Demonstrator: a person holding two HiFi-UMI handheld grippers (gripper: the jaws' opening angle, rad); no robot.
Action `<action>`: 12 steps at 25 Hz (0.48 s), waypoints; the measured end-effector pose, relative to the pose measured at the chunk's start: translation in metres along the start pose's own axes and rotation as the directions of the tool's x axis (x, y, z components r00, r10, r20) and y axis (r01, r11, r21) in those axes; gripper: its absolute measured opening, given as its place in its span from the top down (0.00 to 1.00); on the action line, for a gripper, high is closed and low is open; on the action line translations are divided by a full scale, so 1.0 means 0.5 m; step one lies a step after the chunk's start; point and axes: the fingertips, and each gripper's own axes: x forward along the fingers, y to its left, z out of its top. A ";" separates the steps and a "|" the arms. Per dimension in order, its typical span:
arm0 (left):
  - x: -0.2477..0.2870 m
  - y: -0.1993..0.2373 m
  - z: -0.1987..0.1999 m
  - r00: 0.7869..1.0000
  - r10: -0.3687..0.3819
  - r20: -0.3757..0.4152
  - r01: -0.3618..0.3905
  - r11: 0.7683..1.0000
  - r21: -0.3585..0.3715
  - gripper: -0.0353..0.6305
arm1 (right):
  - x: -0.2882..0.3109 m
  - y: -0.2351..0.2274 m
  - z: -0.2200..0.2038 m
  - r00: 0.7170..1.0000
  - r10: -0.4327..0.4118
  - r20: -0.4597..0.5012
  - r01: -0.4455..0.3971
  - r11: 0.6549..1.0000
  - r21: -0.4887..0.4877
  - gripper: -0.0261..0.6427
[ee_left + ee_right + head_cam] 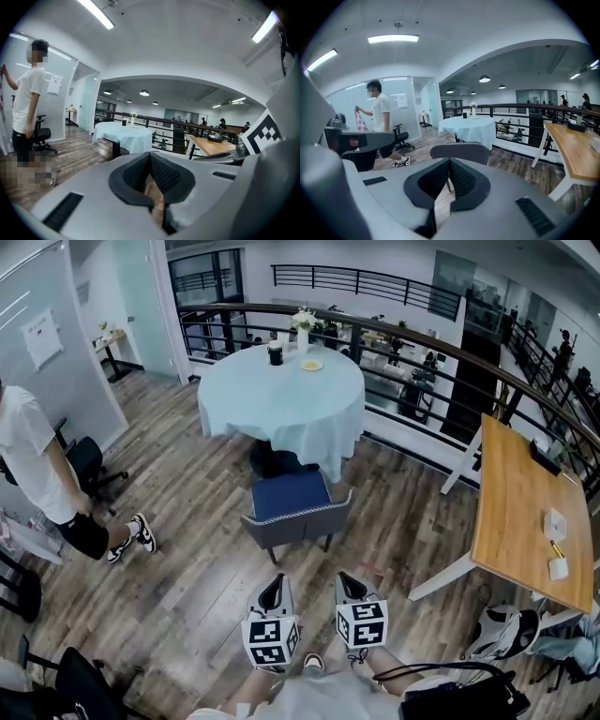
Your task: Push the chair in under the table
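A chair with a blue seat and a grey back stands on the wood floor, its seat facing the round table draped in a pale blue cloth. The chair's front is a little short of the cloth's hem. My left gripper and right gripper are side by side behind the chair back, apart from it, both shut and empty. In the right gripper view the chair back stands just beyond the shut gripper, with the table behind. In the left gripper view the gripper is shut and the table lies ahead.
A dark cup, a vase of flowers and a small plate stand on the round table. A person stands at the left by an office chair. A wooden table is at the right, and a railing runs behind.
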 end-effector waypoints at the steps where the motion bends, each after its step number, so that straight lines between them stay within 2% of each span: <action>1: 0.008 -0.002 0.001 1.000 0.003 -0.001 -0.003 1.000 0.000 0.94 | 0.007 -0.005 0.001 1.000 0.005 -0.004 -0.005 1.000 -0.002 0.94; 12: 0.072 0.005 -0.001 0.999 0.031 -0.023 -0.032 0.999 -0.030 0.94 | 0.055 -0.048 0.012 0.999 0.031 -0.029 -0.031 1.000 0.003 0.94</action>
